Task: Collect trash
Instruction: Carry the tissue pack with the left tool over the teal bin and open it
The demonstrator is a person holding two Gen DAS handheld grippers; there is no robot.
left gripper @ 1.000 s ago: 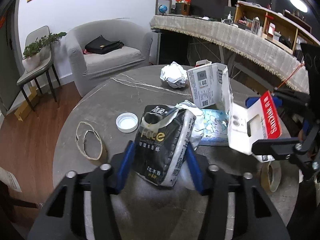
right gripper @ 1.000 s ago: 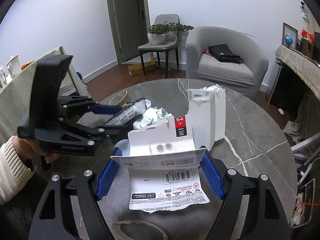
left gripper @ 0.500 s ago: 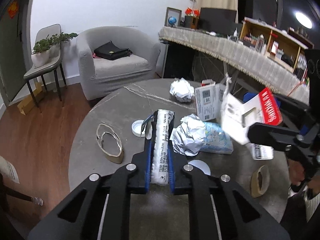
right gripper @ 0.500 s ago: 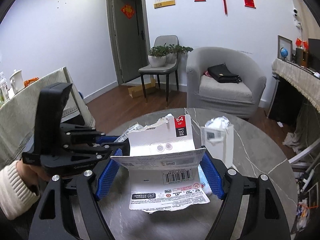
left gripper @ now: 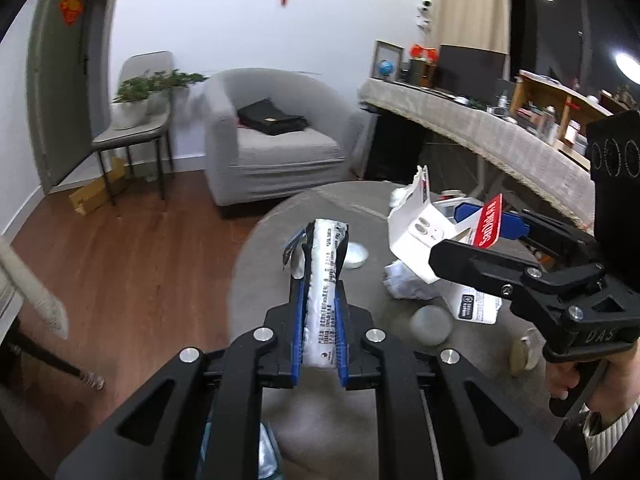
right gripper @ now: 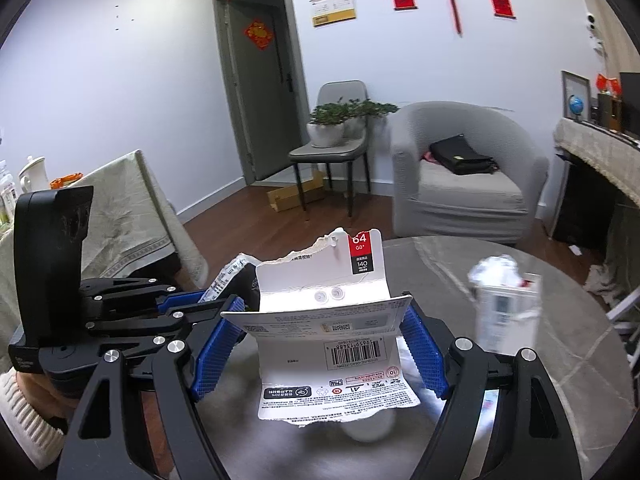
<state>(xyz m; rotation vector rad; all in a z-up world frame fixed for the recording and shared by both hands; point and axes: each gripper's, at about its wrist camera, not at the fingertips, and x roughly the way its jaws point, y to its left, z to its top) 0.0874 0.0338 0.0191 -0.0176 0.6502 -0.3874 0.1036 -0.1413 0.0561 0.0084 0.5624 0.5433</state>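
My left gripper [left gripper: 320, 320] is shut on a black-and-white tissue packet [left gripper: 326, 264], squeezed flat and held above the near edge of the round grey table [left gripper: 260, 272]. My right gripper [right gripper: 320, 336] is shut on a torn white-and-red card package [right gripper: 332, 320], its blue pads pressing the card's two side edges. In the left wrist view the right gripper [left gripper: 476, 236] carries that card [left gripper: 420, 236] just right of the packet. In the right wrist view the left gripper [right gripper: 192, 308] and the packet [right gripper: 232, 276] sit to the left.
On the table lie a crumpled white wad [left gripper: 404, 284], two white lids [left gripper: 356, 256], a tape roll [left gripper: 524, 354] and an upright white box [right gripper: 506, 312]. A grey armchair [left gripper: 272, 148], a chair with a plant [left gripper: 132, 132] and a cloth-covered table [right gripper: 120, 220] stand around it.
My left gripper closed on the tissue packet, pressed it flat and lifted it off the table. Both grippers rose and drew back, the right one still carrying the card.
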